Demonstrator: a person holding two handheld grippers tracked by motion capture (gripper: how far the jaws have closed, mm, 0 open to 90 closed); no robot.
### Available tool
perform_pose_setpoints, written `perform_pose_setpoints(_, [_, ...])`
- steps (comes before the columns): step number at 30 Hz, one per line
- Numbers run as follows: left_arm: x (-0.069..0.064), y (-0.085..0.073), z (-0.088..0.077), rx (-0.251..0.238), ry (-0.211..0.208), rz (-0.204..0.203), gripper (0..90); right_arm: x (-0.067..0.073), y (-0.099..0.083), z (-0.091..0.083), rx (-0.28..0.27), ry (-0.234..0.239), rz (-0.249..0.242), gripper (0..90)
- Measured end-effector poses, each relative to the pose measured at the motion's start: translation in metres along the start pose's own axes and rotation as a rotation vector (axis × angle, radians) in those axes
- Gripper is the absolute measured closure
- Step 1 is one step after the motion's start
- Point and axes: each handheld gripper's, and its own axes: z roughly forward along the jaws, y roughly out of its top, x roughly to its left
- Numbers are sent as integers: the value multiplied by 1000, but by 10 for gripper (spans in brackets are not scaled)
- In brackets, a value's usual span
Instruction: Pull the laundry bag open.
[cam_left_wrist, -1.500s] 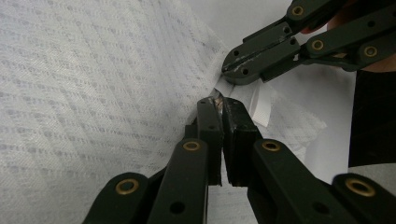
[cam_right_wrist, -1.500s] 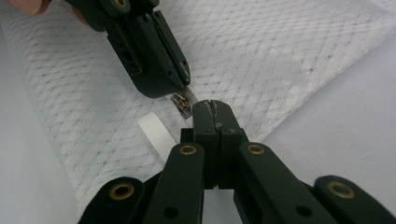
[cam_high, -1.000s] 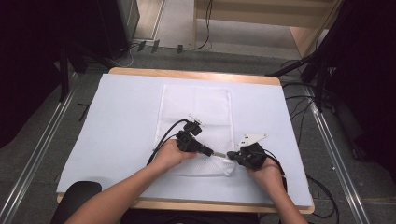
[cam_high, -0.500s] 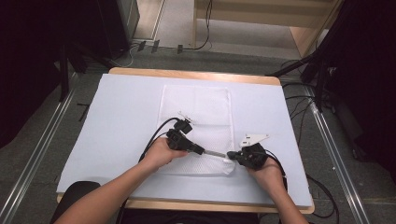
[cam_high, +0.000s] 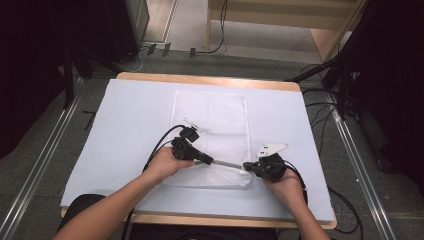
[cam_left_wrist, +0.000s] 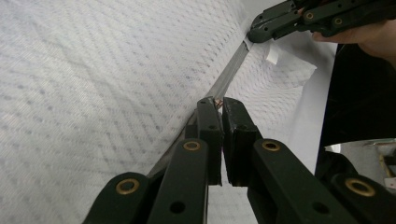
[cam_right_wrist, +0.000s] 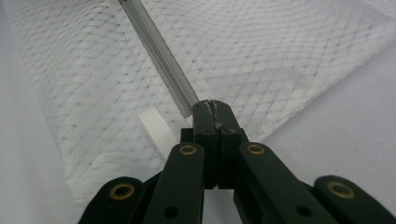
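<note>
Zipper (cam_high: 227, 163) longer exposed; left claw (cam_high: 209, 161) pulled leftward.

Left tool (cam_high: 212, 161) slid leftward along zipper (cam_high: 227, 163) (more grey track exposed), mesh bag (cam_high: 215, 125).

Both forearms are bare, with no sleeves. Each hand wraps a black gripper: the left gripper (cam_high: 200, 157) trails a looping black cable (cam_high: 161, 142), the right gripper (cam_high: 248, 166) carries a grey three-cornered plate (cam_high: 271, 148). The black jaws pivot on brass-coloured rivets (cam_right_wrist: 188, 150).
</note>
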Motion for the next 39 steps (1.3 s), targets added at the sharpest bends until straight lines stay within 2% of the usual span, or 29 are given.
perform_pose_setpoints(3, [-1,-2,-1,9,10,8,880,0,0,0,1,-2,0,900])
perform_pose_setpoints(11, [9,-11,-19,-8,16,-20,880,0,0,0,-2,0,1,900])
perform_pose_setpoints(14, [9,-15,-22,-4,9,-22,880,0,0,0,-1,2,2,900])
perform_pose_setpoints(18, [10,-19,-26,-6,22,-28,880,0,0,0,0,-1,2,900])
perform_pose_setpoints(30, [25,-41,-59,-37,51,-75,880,0,1,0,5,4,-2,900])
perform_pose_setpoints(37, [31,-51,-74,-55,70,-85,879,0,1,0,4,4,2,900])
perform_pose_setpoints(39, [32,-54,-76,-61,62,-90,879,0,1,1,3,5,6,900])
